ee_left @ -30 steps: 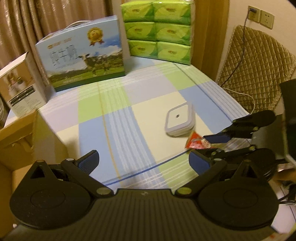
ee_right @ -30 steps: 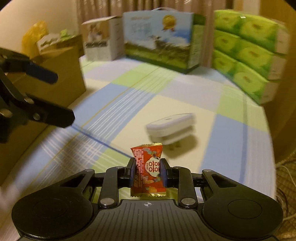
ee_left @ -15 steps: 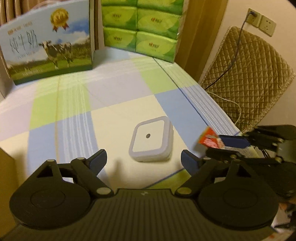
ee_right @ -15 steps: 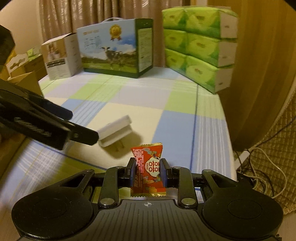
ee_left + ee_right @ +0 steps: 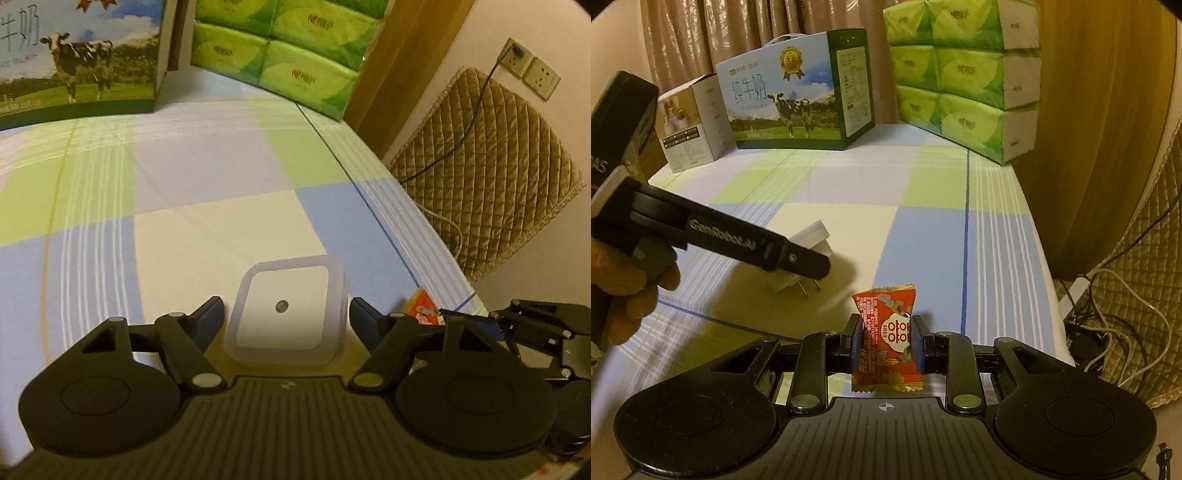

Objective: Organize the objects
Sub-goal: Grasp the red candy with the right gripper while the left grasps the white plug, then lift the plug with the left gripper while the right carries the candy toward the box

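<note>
A white square plug-in night light [image 5: 284, 314] lies on the checked tablecloth, prongs down; in the right wrist view [image 5: 809, 240] it is partly hidden behind the left gripper. My left gripper [image 5: 286, 317] is open, its fingers on either side of the night light, not touching it. My right gripper [image 5: 886, 341] is shut on a red snack packet [image 5: 886, 332] and holds it upright above the table's front right corner. The packet [image 5: 423, 306] and the right gripper [image 5: 517, 325] show at the right of the left wrist view.
A milk carton box [image 5: 798, 99] and stacked green tissue packs [image 5: 967, 74] stand at the back of the table [image 5: 207, 221]. A small white box [image 5: 692, 122] is at the back left. A quilted chair [image 5: 491, 177] and cables [image 5: 1108, 295] are right of the table edge.
My left gripper has moved forward and down until its open fingers straddle the night light. My right gripper has kept its hold on the snack packet and has shifted a little.
</note>
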Demonstrator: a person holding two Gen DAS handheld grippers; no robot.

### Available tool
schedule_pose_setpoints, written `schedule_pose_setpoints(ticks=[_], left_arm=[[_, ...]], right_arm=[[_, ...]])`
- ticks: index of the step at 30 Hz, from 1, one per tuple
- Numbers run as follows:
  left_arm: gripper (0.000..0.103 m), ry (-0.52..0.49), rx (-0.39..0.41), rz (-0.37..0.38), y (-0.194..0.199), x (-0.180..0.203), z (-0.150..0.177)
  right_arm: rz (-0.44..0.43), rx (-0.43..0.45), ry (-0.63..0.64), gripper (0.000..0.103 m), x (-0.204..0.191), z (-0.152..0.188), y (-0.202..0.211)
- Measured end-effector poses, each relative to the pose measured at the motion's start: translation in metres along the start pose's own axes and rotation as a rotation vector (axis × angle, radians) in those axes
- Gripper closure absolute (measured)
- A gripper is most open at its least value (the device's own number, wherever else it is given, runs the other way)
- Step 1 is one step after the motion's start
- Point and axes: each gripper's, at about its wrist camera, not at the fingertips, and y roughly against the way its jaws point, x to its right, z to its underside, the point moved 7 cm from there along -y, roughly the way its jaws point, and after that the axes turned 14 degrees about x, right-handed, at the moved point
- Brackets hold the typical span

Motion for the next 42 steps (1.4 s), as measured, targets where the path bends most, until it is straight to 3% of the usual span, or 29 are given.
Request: schedule_pose_setpoints(ticks=[8,16,28,42], left_arm=[[0.040,0.006,-0.026,-0.004,0.002,0.004,0.007],[0.040,0.014,-0.018,-0.059,0.039,0.020,0.020],[0.040,-0.021,0.026,-0.141,0.137,0.051,0.032],[0.040,-0.055,0.125,-0.180,0.265,0.087,0.039]], right_arm=[[0.024,-0.009,-0.016,0.079,0.003,-0.001,0.005],[0.047,-0.016,-0.032,0.079,0.000,-0.004,0.029],[0.060,-0.006,-0.042,0.079,-0.027,-0.020,0.107],[0.053,0.062,-0.076,0.079,-0.084,-0.039,0.213]])
